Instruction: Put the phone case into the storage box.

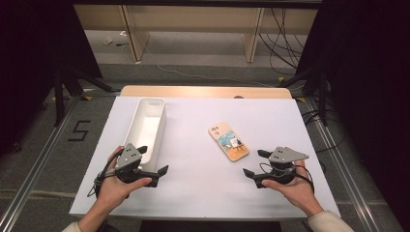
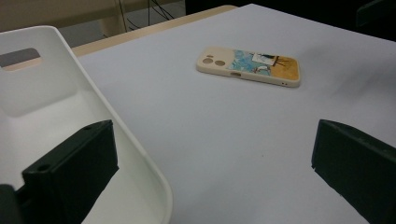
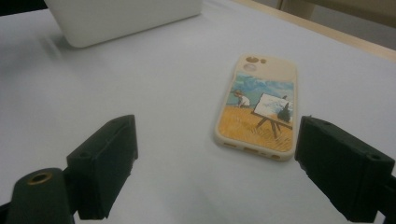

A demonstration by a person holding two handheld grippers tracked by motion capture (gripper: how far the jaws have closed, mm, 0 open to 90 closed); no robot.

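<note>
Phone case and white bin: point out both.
phone case (image 1: 228,141), high view, middle of its printed back.
white bin (image 1: 137,117), high view, left rim.

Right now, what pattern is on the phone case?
A painted wheat field, blue sky and easel on cream phone case; right gripper view.

White table (image 1: 290,125), black cables (image 1: 283,34) on floor, wooden furniture legs (image 1: 254,41), floor marking "5" (image 1: 79,130)

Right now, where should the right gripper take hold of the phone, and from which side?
Probably across its two long edges near the middle, coming from above. The phone lies flat, back up, on the table, so only its thin sides offer grip; the right gripper is open beside it.
</note>
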